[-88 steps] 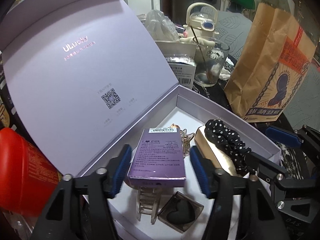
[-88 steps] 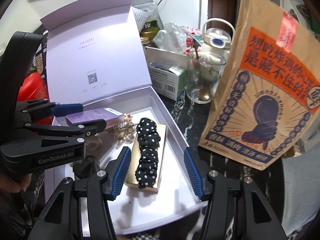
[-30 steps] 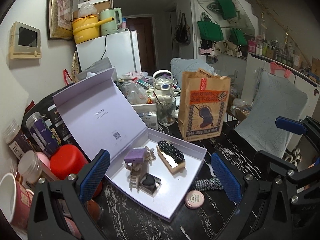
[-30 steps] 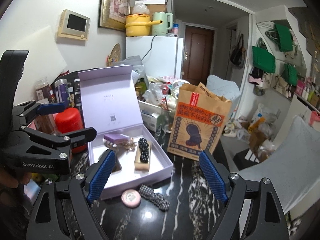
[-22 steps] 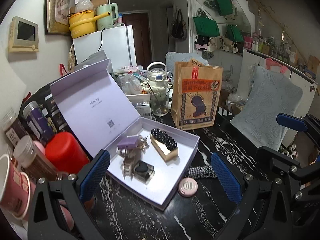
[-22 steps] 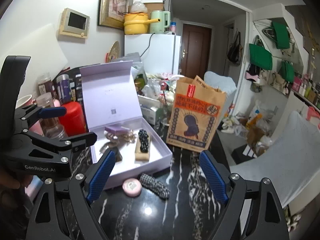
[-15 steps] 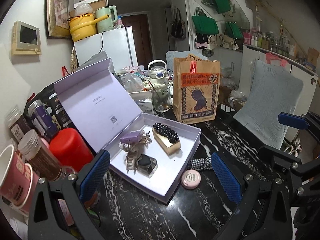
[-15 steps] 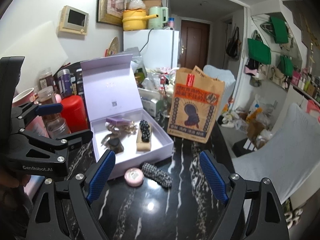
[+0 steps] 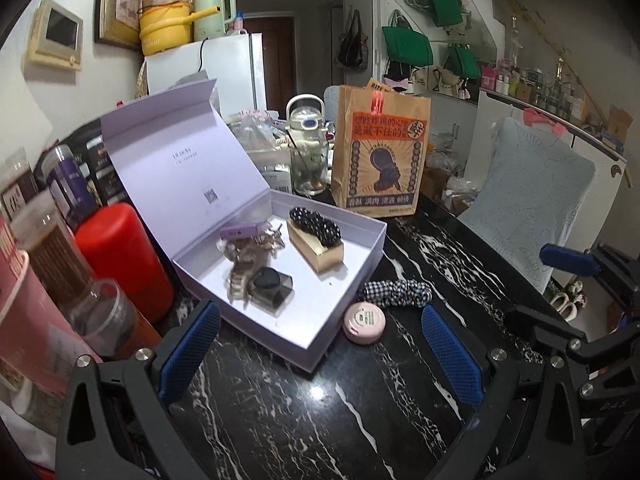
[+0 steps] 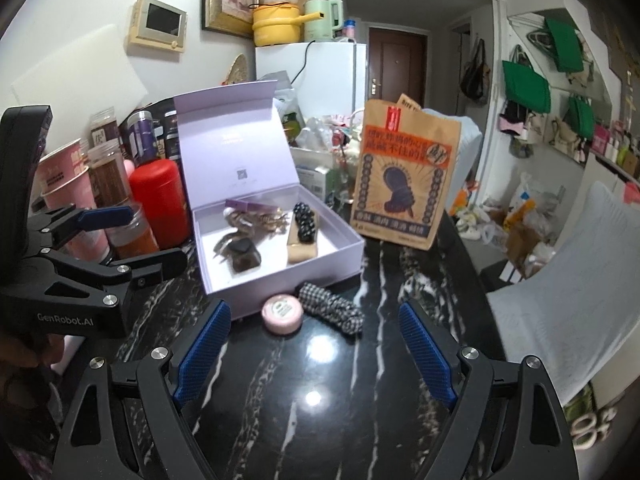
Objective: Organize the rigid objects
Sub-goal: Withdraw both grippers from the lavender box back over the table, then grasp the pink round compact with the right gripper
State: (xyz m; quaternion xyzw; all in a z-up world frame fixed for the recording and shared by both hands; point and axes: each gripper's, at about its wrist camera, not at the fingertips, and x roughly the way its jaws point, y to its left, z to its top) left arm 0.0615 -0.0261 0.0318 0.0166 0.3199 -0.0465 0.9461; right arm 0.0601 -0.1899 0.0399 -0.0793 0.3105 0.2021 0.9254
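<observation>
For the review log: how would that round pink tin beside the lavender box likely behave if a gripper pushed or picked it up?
The pink tin looks rigid and lies flat, so it should slide rather than roll on the glossy black table. It sits low, so a top-down pinch has little wall to catch. It seems to touch the checked scrunchie, which may drag along.

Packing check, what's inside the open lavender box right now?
Inside the lavender box: purple carton, hair claws, dark heart case, polka-dot scrunchie atop a gold box, whose top it mostly covers.

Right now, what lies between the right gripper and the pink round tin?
Only bare black marble tabletop lies between the open right gripper and the pink round tin, shown in the right wrist view.
</observation>
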